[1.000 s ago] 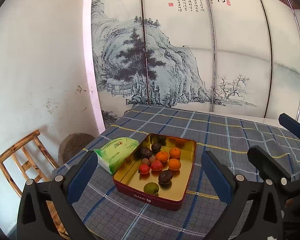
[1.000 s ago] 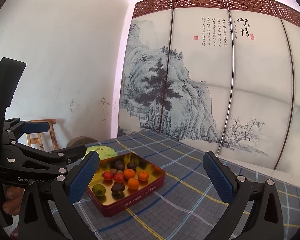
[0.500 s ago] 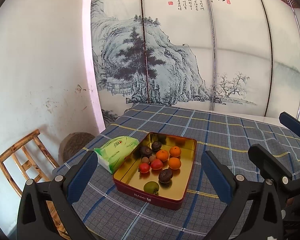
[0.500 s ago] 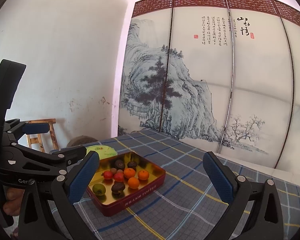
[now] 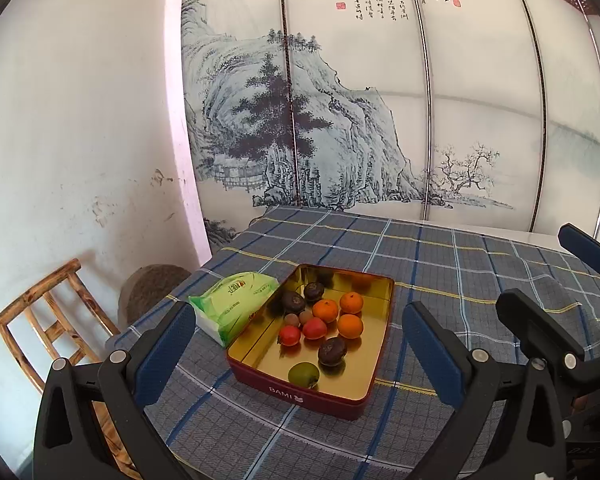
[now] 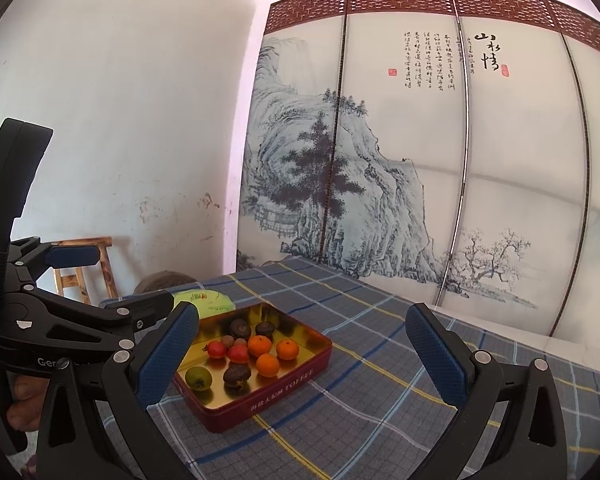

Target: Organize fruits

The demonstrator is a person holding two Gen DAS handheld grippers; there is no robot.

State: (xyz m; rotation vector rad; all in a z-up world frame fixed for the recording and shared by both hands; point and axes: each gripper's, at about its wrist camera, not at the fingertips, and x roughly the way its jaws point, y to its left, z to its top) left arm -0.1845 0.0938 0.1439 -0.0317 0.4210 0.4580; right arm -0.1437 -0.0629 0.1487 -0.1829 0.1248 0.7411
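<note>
Gold-lined red tin [image 5: 374, 364] sits centre-low in both views on the plaid cloth [image 5: 440, 256], fruit loose inside. My left gripper [image 5: 296, 354] & right gripper [image 6: 304, 354] are both spread wide, nothing in them, hanging short of the tin. Oranges [image 5: 350, 326] look firm, roundish, prob roll; I'd pinch across the middle. Red ones [image 5: 314, 328] seem softer, go easy. Tin reads "BAMI" on one wall, "TOFFEE" on another. Green tissue pack [image 5: 236, 300] touches its left side; its label's too small to read.

Red tin [image 5: 300, 390], gold interior; orange, red, green, dark brown fruits [image 5: 326, 310]; blue-grey plaid surface [image 5: 440, 264]; green tissue pack [image 5: 236, 296].
</note>
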